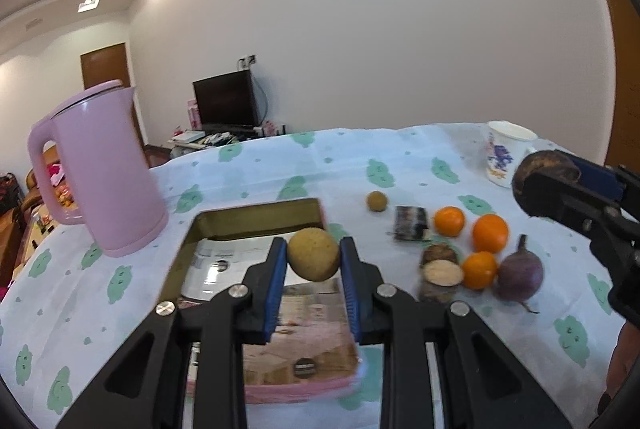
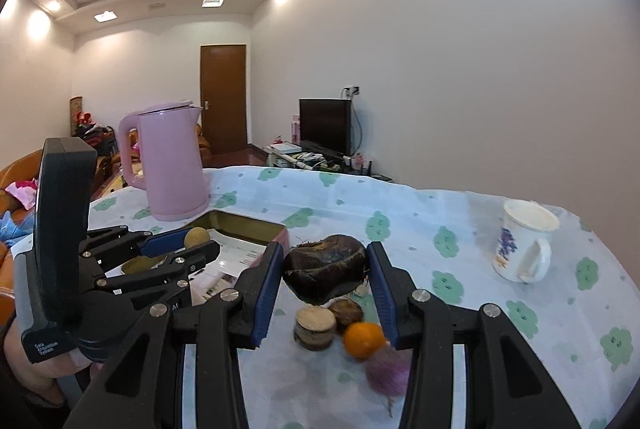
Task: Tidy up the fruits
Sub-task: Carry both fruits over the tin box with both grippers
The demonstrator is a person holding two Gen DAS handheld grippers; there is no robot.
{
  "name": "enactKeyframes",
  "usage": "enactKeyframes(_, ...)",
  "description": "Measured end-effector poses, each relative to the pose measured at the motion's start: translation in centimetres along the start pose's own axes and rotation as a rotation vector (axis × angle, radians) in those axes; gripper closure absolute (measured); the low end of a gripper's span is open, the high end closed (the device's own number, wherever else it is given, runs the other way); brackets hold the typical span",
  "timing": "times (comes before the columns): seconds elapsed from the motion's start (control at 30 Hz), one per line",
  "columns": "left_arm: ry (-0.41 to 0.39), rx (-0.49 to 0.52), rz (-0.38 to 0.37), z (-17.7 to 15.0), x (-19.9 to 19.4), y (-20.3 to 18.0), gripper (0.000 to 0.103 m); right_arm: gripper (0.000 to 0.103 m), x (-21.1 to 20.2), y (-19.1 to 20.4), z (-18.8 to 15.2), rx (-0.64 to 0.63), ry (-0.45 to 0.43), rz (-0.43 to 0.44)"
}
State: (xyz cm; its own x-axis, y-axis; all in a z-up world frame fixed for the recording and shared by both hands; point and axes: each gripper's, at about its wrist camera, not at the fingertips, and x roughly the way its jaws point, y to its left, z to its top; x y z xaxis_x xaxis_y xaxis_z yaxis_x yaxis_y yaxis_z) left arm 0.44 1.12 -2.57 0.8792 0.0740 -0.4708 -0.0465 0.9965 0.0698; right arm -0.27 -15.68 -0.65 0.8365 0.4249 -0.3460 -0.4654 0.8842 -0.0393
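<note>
My left gripper (image 1: 313, 259) is shut on a small round tan fruit (image 1: 313, 253), held above a gold-rimmed tin box (image 1: 260, 207). My right gripper (image 2: 325, 271) is shut on a dark brown lumpy fruit (image 2: 325, 267), held over the table. On the cloth lie three oranges (image 1: 490, 233), a purple round fruit (image 1: 520, 275), cut brown root pieces (image 1: 440, 271) and a second small tan fruit (image 1: 377, 201). The right wrist view shows the left gripper (image 2: 188, 243) at the left over the tin box (image 2: 248, 225), and one orange (image 2: 363, 339) below my right fingers.
A pink kettle (image 1: 100, 169) stands left of the tin. A white flowered mug (image 1: 505, 153) stands at the back right. A small dark packet (image 1: 412, 228) lies beside the oranges. The tin holds papers and rests on a pink book. A patterned cloth (image 2: 460, 309) covers the table.
</note>
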Motion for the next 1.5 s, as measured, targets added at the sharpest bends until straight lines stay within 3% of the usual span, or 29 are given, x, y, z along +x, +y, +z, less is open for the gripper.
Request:
enactKeyframes(0.53,0.063,-0.061,0.087,0.0,2.0,5.4,0.075,0.058,5.2,4.2,2.8,-0.038,0.047,0.114)
enactKeyframes(1.5,0.182,-0.061,0.125,-0.9,6.7,8.9,0.075,0.058,13.0,7.2,1.1,-0.031,0.181,0.173)
